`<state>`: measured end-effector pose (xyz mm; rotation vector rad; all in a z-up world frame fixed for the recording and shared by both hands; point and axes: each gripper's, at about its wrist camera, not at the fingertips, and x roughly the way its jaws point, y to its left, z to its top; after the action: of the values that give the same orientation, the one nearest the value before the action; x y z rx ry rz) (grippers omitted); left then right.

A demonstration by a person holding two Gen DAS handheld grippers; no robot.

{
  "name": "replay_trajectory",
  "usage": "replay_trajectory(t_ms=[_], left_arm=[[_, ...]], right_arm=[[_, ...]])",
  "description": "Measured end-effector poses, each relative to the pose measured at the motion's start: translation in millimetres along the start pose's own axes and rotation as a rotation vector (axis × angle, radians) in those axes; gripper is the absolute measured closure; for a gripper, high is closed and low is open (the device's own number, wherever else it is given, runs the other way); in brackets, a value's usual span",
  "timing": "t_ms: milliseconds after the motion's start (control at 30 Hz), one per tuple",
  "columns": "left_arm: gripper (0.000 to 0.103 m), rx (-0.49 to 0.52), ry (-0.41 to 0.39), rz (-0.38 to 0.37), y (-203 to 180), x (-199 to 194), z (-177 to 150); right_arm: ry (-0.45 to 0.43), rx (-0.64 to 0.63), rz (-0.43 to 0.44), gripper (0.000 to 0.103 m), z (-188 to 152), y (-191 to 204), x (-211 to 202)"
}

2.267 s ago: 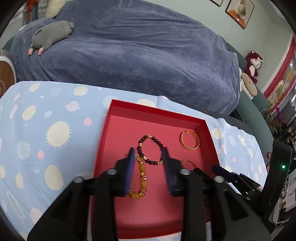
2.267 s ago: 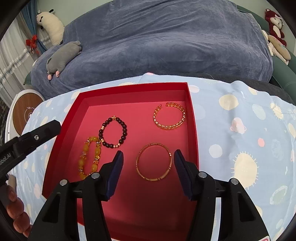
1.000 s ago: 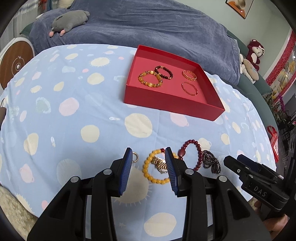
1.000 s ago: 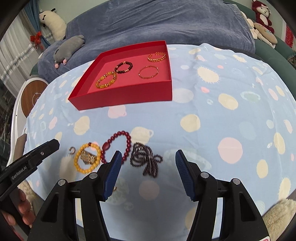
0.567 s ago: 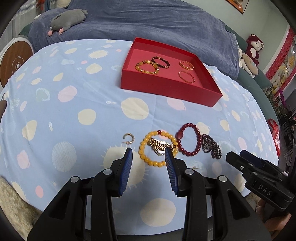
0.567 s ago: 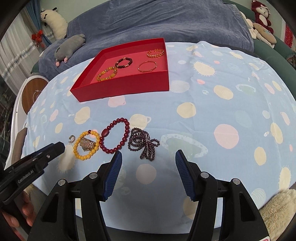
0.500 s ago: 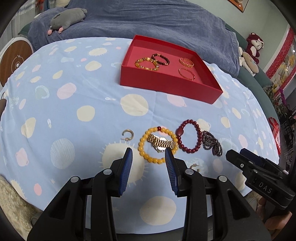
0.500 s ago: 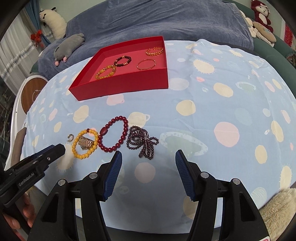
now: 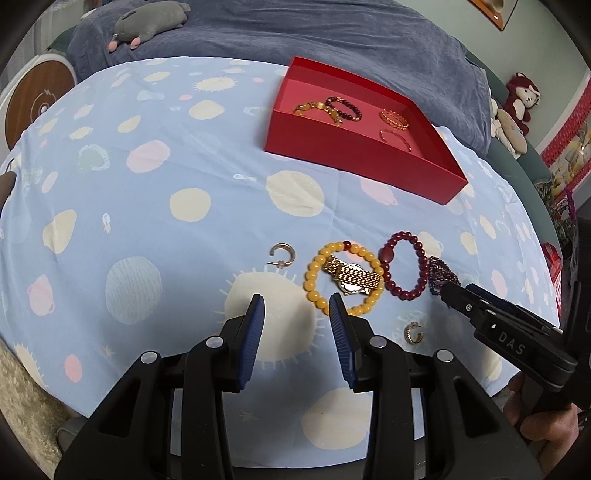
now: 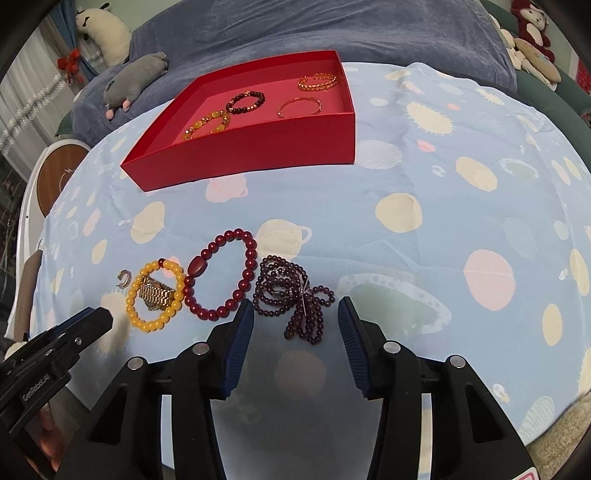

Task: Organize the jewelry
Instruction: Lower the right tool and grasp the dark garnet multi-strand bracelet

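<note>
A red tray point(image 9: 354, 147) point(image 10: 258, 147) sits at the far side of the table and holds several bracelets. On the cloth near me lie a yellow bead bracelet point(image 9: 314, 273) point(image 10: 138, 315) around a gold watch point(image 9: 352, 277) point(image 10: 155, 293), a dark red bead bracelet point(image 9: 404, 293) point(image 10: 221, 275), a tangled purple bead strand point(image 10: 291, 295) point(image 9: 439, 273), and two small hoop earrings point(image 9: 282, 254) point(image 9: 413, 331). My left gripper point(image 9: 295, 299) is open and empty, just short of the yellow bracelet. My right gripper point(image 10: 295, 306) is open and empty, its fingers either side of the purple strand.
The table carries a light blue cloth with planet prints point(image 9: 166, 184). Behind it stands a sofa under a blue blanket point(image 10: 295, 29) with a grey plush toy point(image 10: 133, 79) and other plush toys point(image 9: 517, 99). A round wooden-topped stool point(image 9: 37, 99) stands at the left.
Both grippers have pulled back from over the red tray to the near side of the table and now hover low by the loose jewelry. Both stayed open.
</note>
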<state>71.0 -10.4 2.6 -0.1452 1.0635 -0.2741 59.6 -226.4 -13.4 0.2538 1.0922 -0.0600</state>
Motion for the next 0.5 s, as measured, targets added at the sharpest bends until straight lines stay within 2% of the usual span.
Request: replay_trajectory(t_ms=[233, 500], left_arm=[[0.068, -0.026, 0.015, -0.013, 4, 5, 0], [0.069, 0.026, 0.023, -0.018, -14, 13, -3]], right_arm=[[0.003, -0.012, -0.001, 0.063, 0, 1, 4], [-0.007, -0.005, -0.004, 0.064, -10, -4, -2]])
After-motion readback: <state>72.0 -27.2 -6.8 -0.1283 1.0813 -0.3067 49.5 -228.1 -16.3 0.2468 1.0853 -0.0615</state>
